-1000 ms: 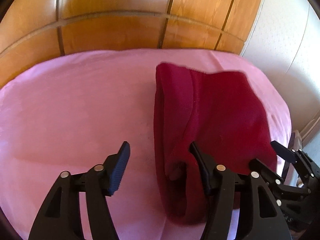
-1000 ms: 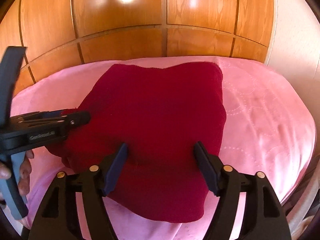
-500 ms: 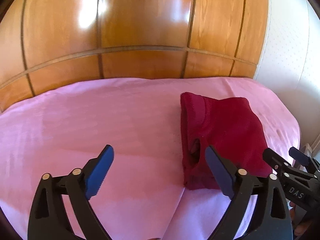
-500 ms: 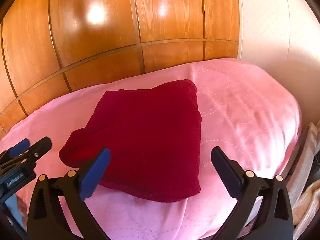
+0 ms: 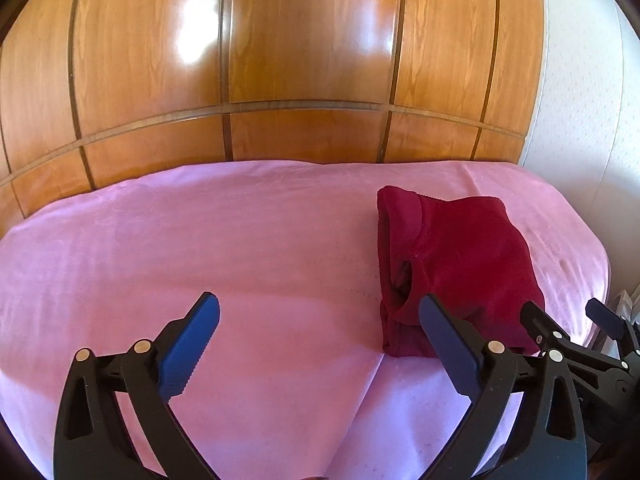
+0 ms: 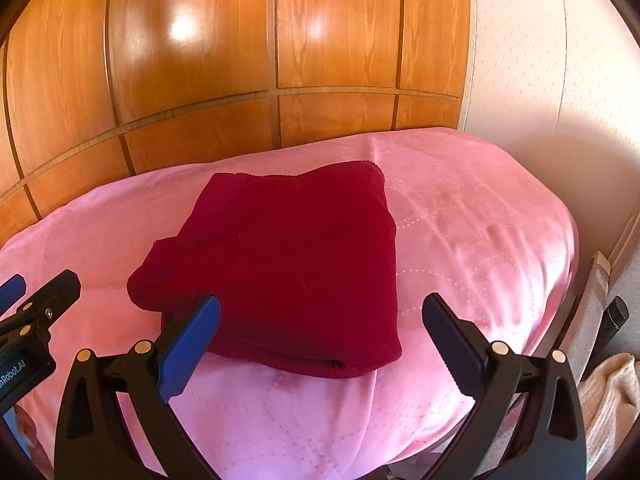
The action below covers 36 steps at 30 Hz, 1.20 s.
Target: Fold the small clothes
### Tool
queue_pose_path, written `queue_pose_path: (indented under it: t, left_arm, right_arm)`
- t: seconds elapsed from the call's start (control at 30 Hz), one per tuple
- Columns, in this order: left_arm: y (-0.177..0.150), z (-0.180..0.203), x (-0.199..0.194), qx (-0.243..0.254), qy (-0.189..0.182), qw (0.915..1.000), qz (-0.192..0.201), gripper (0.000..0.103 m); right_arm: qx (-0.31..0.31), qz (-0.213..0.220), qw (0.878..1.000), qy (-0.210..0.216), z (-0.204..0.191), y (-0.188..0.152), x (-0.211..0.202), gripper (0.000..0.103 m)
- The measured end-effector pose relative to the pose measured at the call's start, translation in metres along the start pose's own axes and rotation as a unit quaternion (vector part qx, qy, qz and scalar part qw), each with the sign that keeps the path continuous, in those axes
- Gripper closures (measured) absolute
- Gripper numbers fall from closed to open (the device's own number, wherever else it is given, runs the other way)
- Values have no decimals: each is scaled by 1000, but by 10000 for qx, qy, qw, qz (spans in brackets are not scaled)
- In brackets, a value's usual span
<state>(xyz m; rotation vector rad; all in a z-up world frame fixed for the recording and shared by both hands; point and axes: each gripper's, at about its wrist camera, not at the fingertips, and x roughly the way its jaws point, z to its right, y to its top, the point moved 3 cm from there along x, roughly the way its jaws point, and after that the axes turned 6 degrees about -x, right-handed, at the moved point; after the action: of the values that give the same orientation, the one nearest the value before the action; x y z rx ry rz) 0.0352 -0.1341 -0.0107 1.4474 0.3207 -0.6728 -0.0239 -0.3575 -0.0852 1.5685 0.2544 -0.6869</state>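
Note:
A dark red garment (image 5: 460,256) lies folded in a thick rectangle on the pink bed cover (image 5: 200,240), its layered edge facing left in the left wrist view. My left gripper (image 5: 318,302) hangs above the cover just left of the garment. Its jaws are opening wide, with only cover between them. In the right wrist view the garment (image 6: 292,256) lies flat ahead. My right gripper (image 6: 322,302) stands open above its near edge, both pads clear of the cloth. Each gripper shows at the edge of the other's view: the right gripper (image 5: 562,306), the left gripper (image 6: 40,282).
A glossy wooden panel wall (image 5: 304,60) stands behind the bed, with a white wall (image 6: 540,60) to the right. The pink cover (image 6: 480,240) drops off at its right edge. Beyond it lie a beige cloth (image 6: 608,392) and a dark object (image 6: 614,316).
Both grippers have opened wide and drawn back and upward from the red garment. The garment now looks smaller and lies folded by itself on the cover.

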Motion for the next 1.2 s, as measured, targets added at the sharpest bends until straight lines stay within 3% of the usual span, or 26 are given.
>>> queue_pose_path:
  t: [1.2]
  left_arm:
    - [-1, 4, -9, 75, 208, 9994, 273, 4]
  right_arm:
    - [75, 56, 9999, 102, -3, -3, -2, 2]
